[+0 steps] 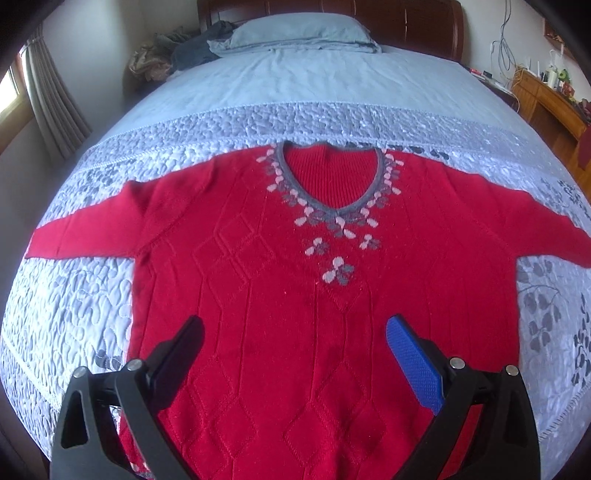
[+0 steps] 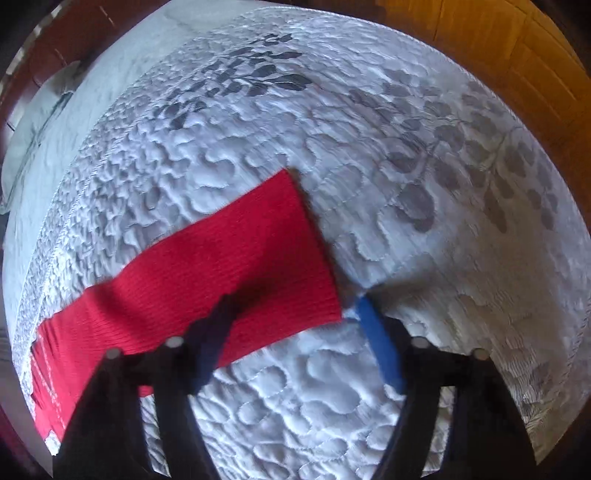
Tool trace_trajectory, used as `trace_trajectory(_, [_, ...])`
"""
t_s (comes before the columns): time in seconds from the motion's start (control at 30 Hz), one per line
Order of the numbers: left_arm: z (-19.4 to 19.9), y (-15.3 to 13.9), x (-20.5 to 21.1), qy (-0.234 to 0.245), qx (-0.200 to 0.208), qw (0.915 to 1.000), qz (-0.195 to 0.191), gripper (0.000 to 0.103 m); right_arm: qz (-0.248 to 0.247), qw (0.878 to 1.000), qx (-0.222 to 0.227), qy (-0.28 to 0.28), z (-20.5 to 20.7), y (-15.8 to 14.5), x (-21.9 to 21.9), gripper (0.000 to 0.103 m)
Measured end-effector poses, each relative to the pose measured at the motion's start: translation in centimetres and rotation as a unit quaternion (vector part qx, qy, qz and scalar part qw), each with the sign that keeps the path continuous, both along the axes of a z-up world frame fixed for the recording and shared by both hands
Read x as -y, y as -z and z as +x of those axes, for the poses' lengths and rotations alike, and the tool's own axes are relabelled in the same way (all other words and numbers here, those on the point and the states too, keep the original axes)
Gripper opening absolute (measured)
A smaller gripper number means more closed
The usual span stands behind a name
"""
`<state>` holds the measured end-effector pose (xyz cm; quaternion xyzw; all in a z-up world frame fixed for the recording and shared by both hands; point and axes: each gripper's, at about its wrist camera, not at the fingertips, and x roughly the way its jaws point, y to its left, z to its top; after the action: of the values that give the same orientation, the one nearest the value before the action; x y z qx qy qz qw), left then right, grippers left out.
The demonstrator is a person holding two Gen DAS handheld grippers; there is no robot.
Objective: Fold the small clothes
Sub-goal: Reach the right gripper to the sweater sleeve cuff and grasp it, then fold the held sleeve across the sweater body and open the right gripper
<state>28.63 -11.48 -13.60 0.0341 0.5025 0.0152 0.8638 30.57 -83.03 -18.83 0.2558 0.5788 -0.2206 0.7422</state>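
A red knitted sweater (image 1: 280, 295) with a grey V-neck and a pink-and-grey flower pattern lies flat, front up, on the quilted bedspread (image 1: 74, 317), both sleeves spread sideways. My left gripper (image 1: 295, 325) hovers open over the sweater's lower body with nothing between its fingers. In the right wrist view, the cuff end of one red sleeve (image 2: 229, 266) lies on the bedspread (image 2: 369, 177). My right gripper (image 2: 295, 302) points steeply down at that cuff. Its dark finger is over the sleeve, its blue finger just past the cuff edge, and the pads do not press the fabric.
A pale blue pillow (image 1: 295, 29) and a folded blanket lie at the head of the bed by the wooden headboard (image 1: 406, 18). Dark clothes (image 1: 192, 51) are piled at the far left. A cluttered wooden desk (image 1: 546, 99) stands to the right. Wooden floor (image 2: 498, 48) borders the bed.
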Motion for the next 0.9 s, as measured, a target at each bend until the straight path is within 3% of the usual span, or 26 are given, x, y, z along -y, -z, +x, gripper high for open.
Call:
trace_trajectory(0.07, [-0.2, 0.2, -0.3, -0.001, 0.000, 1.0000, 0.002, 0.099, -0.012, 1.000, 0.006, -0.006, -0.1, -0.3, -0.2, 0.037])
trace_trajectory(0.1, [-0.3, 0.2, -0.5, -0.001, 0.000, 1.0000, 0.003, 0.099, -0.010, 1.000, 0.018, -0.009, -0.4, -1.0, -0.4, 0.013])
trace_trajectory(0.13, [-0.5, 0.1, -0.8, -0.002, 0.001, 1.0000, 0.005, 0.099, 0.007, 0.999, 0.036, -0.009, -0.5, -1.3, -0.2, 0.011])
trace_trajectory(0.27, [-1.1, -0.3, -2.5, -0.008, 0.004, 0.9999, 0.011, 0.099, -0.021, 0.997, 0.076, -0.020, -0.9, -4.4, -2.2, 0.011])
trace_trajectory(0.37, [-1.2, -0.5, -4.2, -0.020, 0.005, 0.9997, 0.016, 0.099, -0.043, 0.992, 0.101, -0.056, -0.3, -7.2, -5.5, 0.011])
trace_trajectory(0.53, [-0.7, -0.6, -7.3, -0.041, -0.004, 0.9991, 0.014, 0.099, -0.087, 0.980, 0.097, -0.148, 2.4, -10.4, -15.5, 0.011])
trace_trajectory(0.77, [-0.3, -0.8, -10.7, -0.050, -0.011, 0.9987, -0.003, 0.099, -0.104, 0.951, 0.066, -0.282, 6.6, -8.3, -32.9, 0.011])
trace_trajectory(0.9, [0.2, -0.8, -12.1, -0.058, -0.015, 0.9980, -0.022, 0.099, -0.057, 0.941, 0.069, -0.328, 8.5, -5.8, -41.8, 0.011])
